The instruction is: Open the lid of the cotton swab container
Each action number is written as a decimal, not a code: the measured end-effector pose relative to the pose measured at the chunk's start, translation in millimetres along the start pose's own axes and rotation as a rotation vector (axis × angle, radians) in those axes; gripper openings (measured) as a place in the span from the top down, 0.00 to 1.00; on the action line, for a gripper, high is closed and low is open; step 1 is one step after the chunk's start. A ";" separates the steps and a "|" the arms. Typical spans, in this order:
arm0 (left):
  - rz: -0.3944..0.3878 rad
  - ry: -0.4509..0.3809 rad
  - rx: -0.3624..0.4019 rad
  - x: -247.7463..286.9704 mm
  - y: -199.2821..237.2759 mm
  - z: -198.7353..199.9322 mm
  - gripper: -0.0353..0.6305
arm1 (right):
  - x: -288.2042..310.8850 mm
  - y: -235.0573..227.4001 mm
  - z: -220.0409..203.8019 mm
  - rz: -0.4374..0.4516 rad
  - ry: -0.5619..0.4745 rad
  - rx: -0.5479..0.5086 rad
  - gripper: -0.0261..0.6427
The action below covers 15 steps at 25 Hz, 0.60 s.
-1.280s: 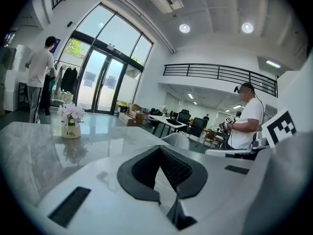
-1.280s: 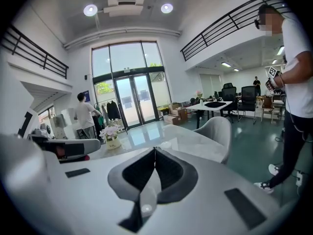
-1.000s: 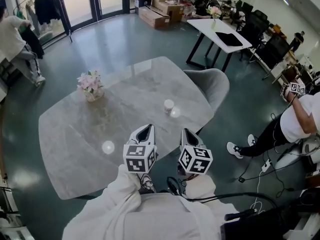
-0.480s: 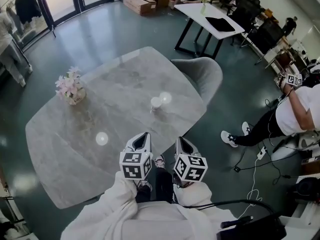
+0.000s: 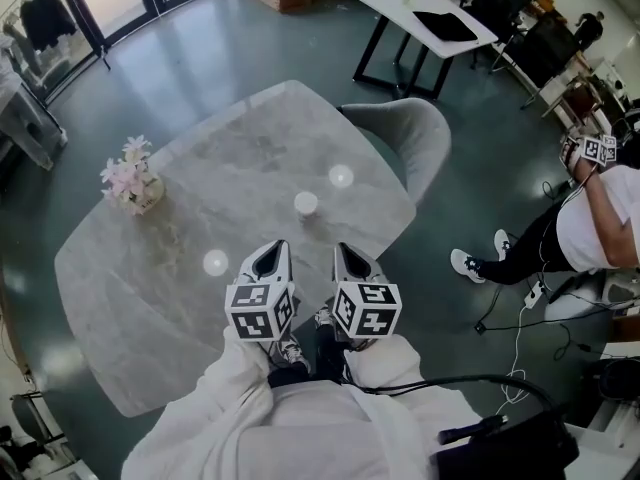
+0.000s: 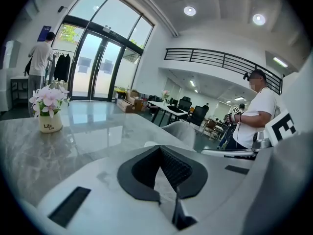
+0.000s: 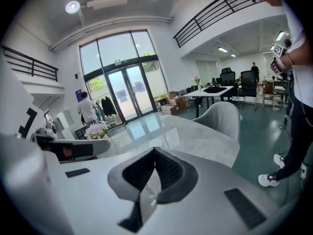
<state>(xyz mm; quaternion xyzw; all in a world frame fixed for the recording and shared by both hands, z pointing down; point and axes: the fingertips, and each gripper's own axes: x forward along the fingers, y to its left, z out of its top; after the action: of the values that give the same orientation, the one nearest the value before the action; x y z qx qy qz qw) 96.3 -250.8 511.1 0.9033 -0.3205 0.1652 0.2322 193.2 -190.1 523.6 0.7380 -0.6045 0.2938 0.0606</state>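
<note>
The cotton swab container (image 5: 306, 203) is a small white cylinder with its lid on, standing alone on the grey marble table (image 5: 180, 298). My left gripper (image 5: 270, 255) and right gripper (image 5: 346, 253) hover side by side over the table's near edge, both short of the container and pointing towards it. Both are shut with nothing between the jaws. In the left gripper view the closed gripper (image 6: 159, 148) hides most of the container (image 6: 148, 144), of which only a white sliver shows. The right gripper view shows that gripper (image 7: 155, 149) closed too.
A vase of pink flowers (image 5: 130, 183) stands at the table's far left. A grey chair (image 5: 400, 138) is tucked at the far right edge. A person (image 5: 600, 218) stands on the floor to the right, near cables. Bright ceiling-light reflections (image 5: 341, 176) lie on the tabletop.
Both grippers have moved forward and down together towards the table, staying shut. The container now lies closer ahead of them.
</note>
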 end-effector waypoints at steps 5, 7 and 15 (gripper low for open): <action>0.018 0.003 -0.001 8.4 7.6 3.8 0.94 | 13.1 -5.1 1.4 0.005 0.030 0.000 0.87; 0.029 0.008 -0.012 10.6 13.3 3.8 0.94 | 17.4 -4.3 3.7 0.005 0.034 -0.010 0.87; 0.045 0.040 -0.031 24.7 26.1 -9.3 0.94 | 35.3 -4.2 -1.8 0.033 0.048 0.002 0.87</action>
<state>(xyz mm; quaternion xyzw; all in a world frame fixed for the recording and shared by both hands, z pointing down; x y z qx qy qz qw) 96.1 -276.2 538.1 0.8887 -0.3386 0.1835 0.2490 199.8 -218.4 544.0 0.7207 -0.6145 0.3131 0.0697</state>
